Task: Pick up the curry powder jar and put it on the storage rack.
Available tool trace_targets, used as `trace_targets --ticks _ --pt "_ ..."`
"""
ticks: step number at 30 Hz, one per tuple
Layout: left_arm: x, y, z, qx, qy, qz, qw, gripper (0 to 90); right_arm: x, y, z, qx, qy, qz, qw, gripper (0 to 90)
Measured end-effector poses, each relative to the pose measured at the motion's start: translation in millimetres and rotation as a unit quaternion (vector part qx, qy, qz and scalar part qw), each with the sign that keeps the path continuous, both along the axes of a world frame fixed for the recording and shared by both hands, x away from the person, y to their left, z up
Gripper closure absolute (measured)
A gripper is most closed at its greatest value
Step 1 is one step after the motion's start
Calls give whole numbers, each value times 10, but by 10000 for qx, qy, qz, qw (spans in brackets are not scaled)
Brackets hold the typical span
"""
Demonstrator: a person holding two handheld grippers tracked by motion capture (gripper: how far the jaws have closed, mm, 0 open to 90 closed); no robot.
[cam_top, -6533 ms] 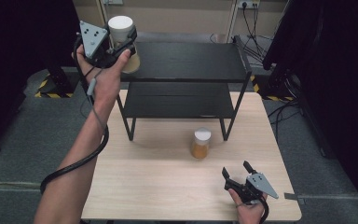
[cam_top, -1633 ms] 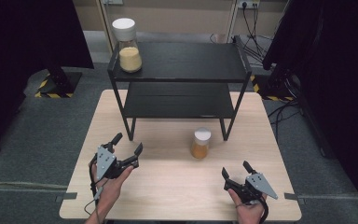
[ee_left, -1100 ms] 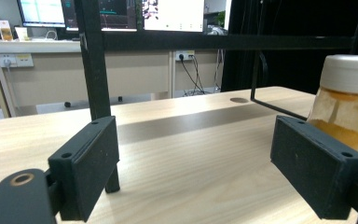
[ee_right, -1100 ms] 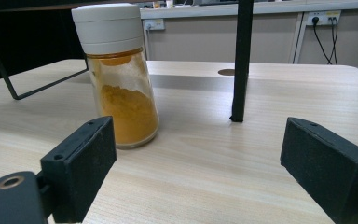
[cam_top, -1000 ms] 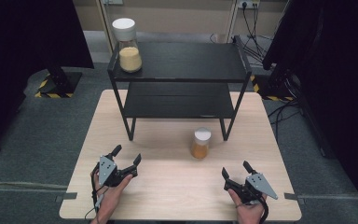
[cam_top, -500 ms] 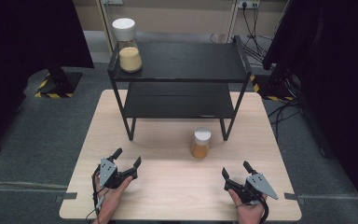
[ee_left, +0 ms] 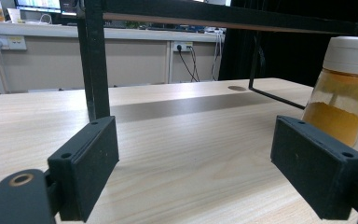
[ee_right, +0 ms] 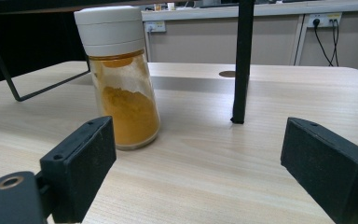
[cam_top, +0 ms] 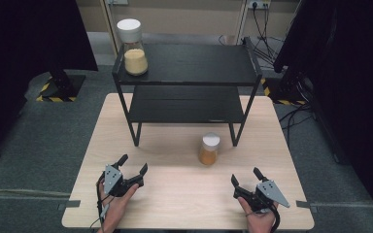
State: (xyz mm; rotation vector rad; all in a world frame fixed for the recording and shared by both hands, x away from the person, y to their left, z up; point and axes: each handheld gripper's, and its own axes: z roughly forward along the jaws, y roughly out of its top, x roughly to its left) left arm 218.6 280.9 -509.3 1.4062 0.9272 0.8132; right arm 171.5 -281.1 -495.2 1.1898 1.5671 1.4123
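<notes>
Standing upright: two jars (cam_top: 209, 149), one shelf rack (cam_top: 189, 65)

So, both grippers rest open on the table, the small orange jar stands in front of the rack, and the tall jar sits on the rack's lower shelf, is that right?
Not quite: the tall jar stands on the top shelf of the rack, at its left corner, as the high view shows. The rest holds: the left gripper and right gripper rest open on the table, and the small orange jar stands in front of the rack.
</notes>
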Motion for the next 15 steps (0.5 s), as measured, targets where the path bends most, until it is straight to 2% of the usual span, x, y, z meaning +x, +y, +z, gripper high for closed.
trace_targets --ticks 15 --pt "9 5 11 15 28 -27 10000 144 23 56 36 -124 -34 115 9999 84"
